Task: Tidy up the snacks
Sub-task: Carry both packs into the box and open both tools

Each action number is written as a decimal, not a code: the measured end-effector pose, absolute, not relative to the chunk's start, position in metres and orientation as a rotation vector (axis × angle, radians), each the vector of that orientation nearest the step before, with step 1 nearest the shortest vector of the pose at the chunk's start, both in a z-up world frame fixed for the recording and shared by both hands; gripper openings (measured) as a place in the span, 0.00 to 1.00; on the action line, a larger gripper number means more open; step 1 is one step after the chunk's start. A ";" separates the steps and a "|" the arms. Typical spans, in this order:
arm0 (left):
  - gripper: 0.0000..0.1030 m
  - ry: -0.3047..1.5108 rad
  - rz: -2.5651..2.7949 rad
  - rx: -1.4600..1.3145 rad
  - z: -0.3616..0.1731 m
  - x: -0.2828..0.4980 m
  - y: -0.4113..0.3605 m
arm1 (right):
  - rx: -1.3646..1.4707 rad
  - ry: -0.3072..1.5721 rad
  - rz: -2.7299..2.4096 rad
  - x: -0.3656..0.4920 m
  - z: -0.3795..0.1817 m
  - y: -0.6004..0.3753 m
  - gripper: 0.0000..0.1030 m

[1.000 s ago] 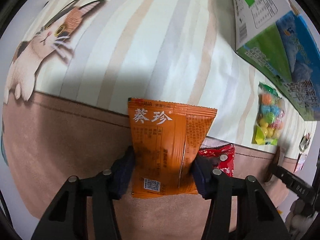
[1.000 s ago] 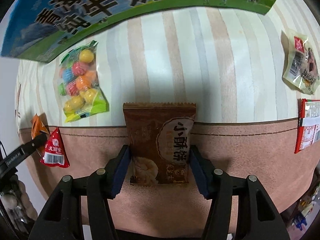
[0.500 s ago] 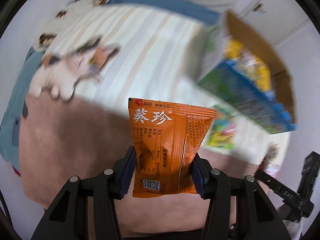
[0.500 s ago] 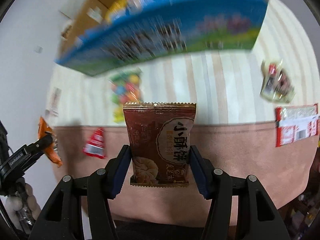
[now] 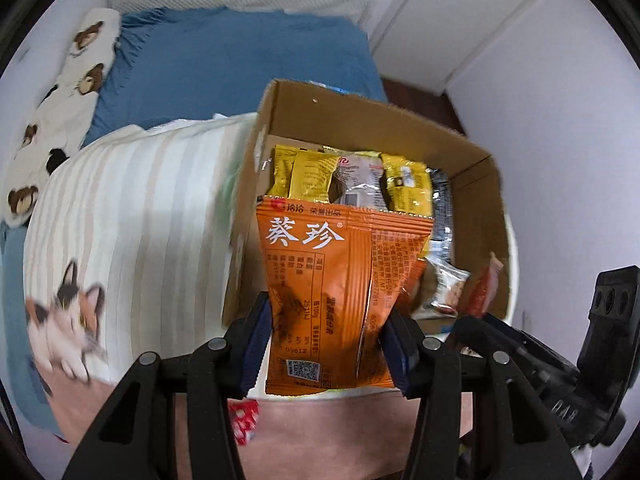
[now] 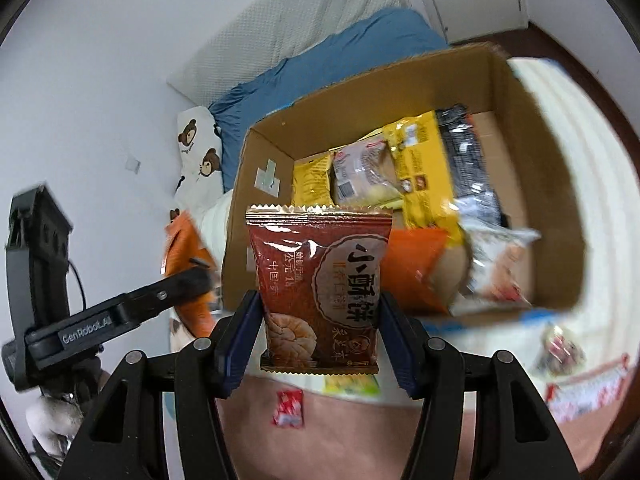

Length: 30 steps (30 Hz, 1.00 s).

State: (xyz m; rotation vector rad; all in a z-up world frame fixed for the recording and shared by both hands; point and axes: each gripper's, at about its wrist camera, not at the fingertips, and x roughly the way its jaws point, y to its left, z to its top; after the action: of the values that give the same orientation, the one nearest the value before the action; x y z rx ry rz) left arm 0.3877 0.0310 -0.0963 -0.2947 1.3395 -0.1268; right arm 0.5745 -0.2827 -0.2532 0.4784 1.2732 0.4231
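Observation:
My left gripper [image 5: 326, 340] is shut on an orange snack packet [image 5: 340, 292] and holds it upright in the air in front of an open cardboard box [image 5: 276, 120]. My right gripper [image 6: 318, 340] is shut on a brown-red biscuit packet [image 6: 320, 288], also raised before the same box [image 6: 360, 84]. The box holds several packets, yellow [image 6: 420, 168], black [image 6: 464, 152] and clear ones. In the right wrist view the left gripper [image 6: 188, 280] with its orange packet [image 6: 184, 252] shows at the left.
The box stands on a striped blanket with a cat print [image 5: 68, 320] over a bed with a blue sheet [image 5: 240, 60]. A small red packet [image 6: 289, 408] and other loose snacks [image 6: 560, 348] lie on the blanket. The right gripper's body [image 5: 560, 380] is at the lower right of the left wrist view.
Both grippers have lifted off the blanket with their packets and tilted up; the views now look into the open box instead of down at the blanket.

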 end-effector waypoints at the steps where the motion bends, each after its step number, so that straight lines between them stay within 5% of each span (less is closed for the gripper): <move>1: 0.47 1.372 -0.109 -0.261 -0.103 0.402 0.029 | 0.482 1.288 0.425 0.585 -0.262 -0.279 0.59; 11: 0.49 1.527 -0.061 -0.130 -0.157 0.443 0.020 | 0.504 1.422 0.455 0.634 -0.331 -0.250 0.60; 13: 0.54 1.551 -0.060 -0.131 -0.165 0.444 0.020 | 0.463 1.491 0.454 0.634 -0.344 -0.244 0.88; 14: 0.66 1.555 -0.063 -0.128 -0.170 0.444 0.020 | 0.448 1.503 0.454 0.635 -0.348 -0.243 0.93; 15: 0.80 1.558 -0.062 -0.121 -0.172 0.443 0.019 | 0.438 1.507 0.444 0.636 -0.350 -0.243 0.93; 16: 0.82 1.556 -0.073 -0.126 -0.174 0.442 0.019 | 0.430 1.514 0.426 0.637 -0.352 -0.245 0.93; 30: 0.88 1.479 -0.039 -0.142 -0.166 0.426 0.012 | 0.224 1.441 0.233 0.630 -0.326 -0.276 0.93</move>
State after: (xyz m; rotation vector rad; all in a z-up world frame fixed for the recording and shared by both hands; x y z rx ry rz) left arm 0.4258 0.0119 -0.1658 -0.1420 1.4785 -0.0389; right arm 0.6296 -0.2758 -0.3262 0.2242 1.4412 0.2328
